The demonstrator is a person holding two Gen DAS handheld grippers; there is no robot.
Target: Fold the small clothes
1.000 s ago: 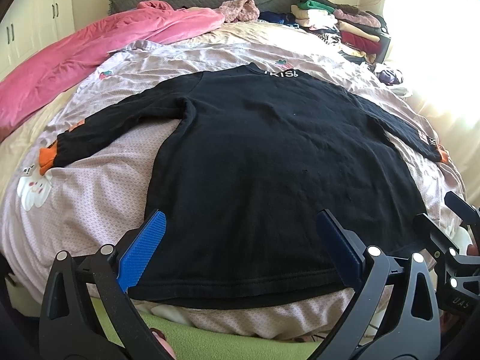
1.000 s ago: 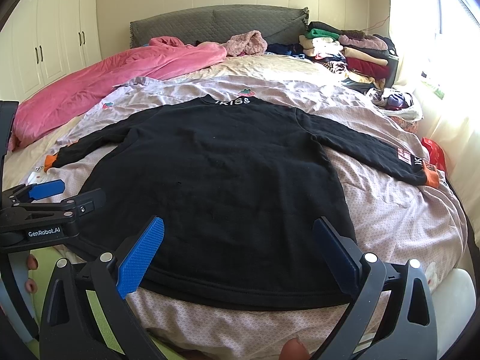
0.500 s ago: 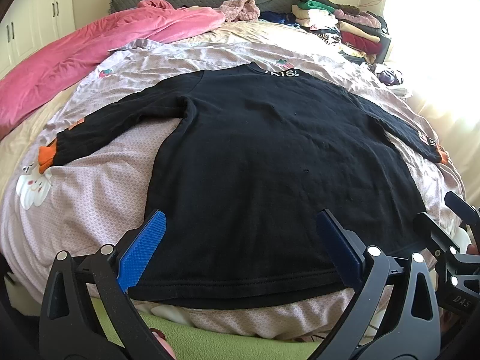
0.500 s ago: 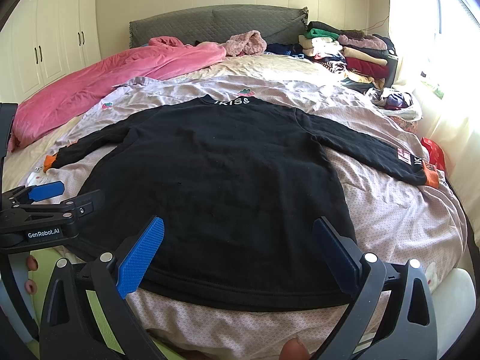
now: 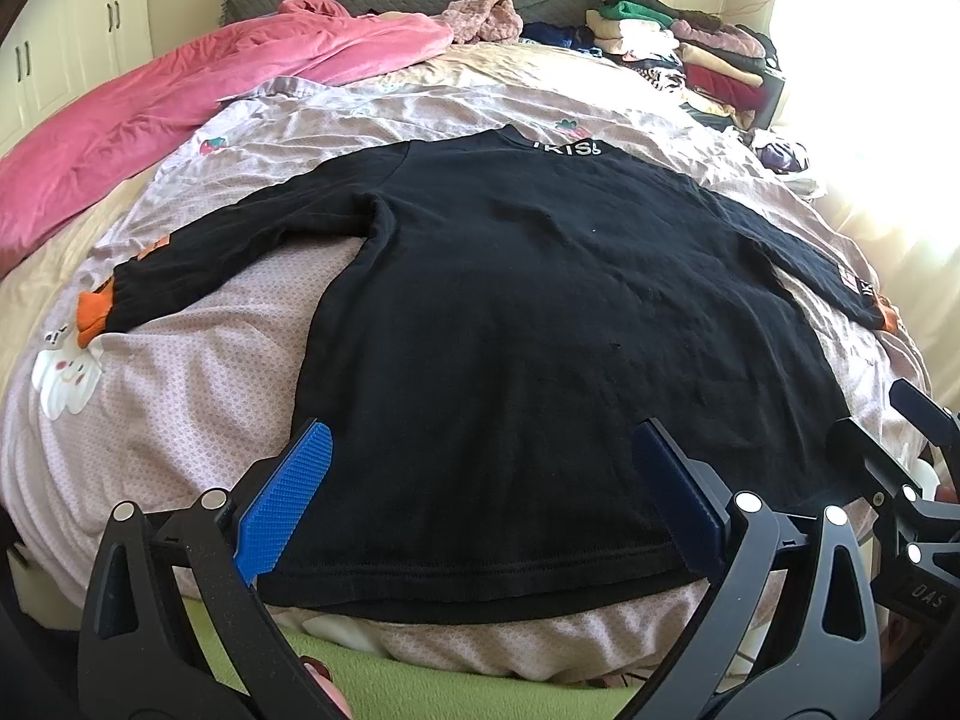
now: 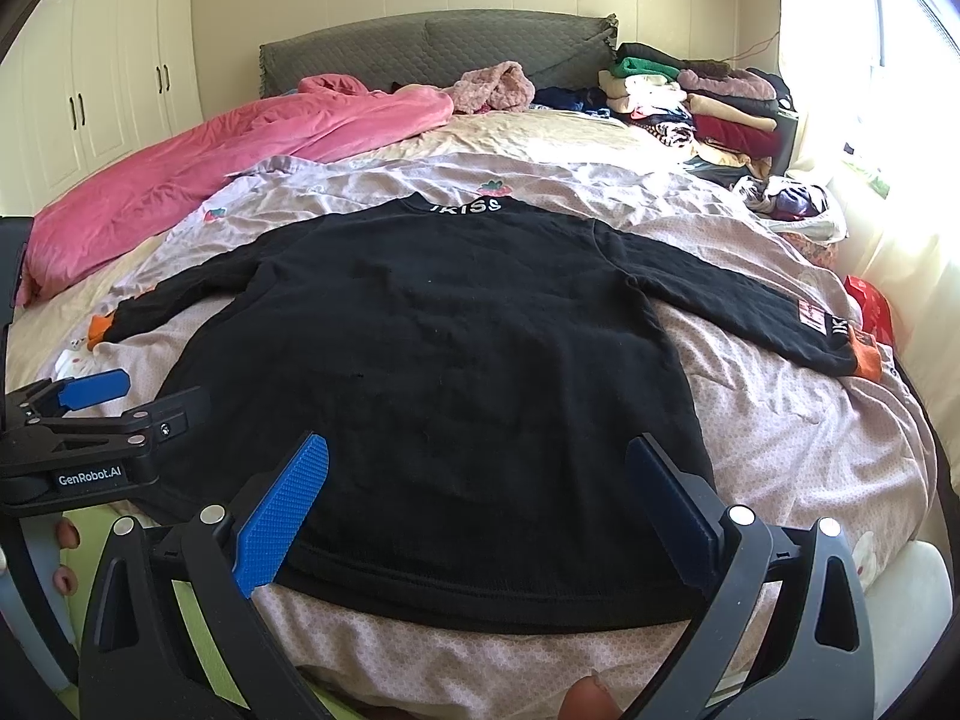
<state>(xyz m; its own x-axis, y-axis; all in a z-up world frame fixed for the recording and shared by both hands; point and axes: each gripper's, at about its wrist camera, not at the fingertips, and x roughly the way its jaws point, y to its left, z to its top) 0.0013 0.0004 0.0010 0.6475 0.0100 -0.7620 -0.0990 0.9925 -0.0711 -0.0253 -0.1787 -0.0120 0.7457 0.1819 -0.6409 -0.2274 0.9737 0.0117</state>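
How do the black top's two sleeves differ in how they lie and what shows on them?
The left sleeve bends at the armpit and runs toward the bed's left edge; the right sleeve lies nearly straight toward the window side. The right sleeve shows a pink-and-white patch and white lettering above its cuff; the left sleeve shows only a small orange mark there. Both lie flat, spread out from the black top, and end in orange cuffs.

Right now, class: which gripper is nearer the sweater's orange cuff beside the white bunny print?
Left. The left gripper hovers over the hem on the orange cuff's side; the right gripper hovers farther away.
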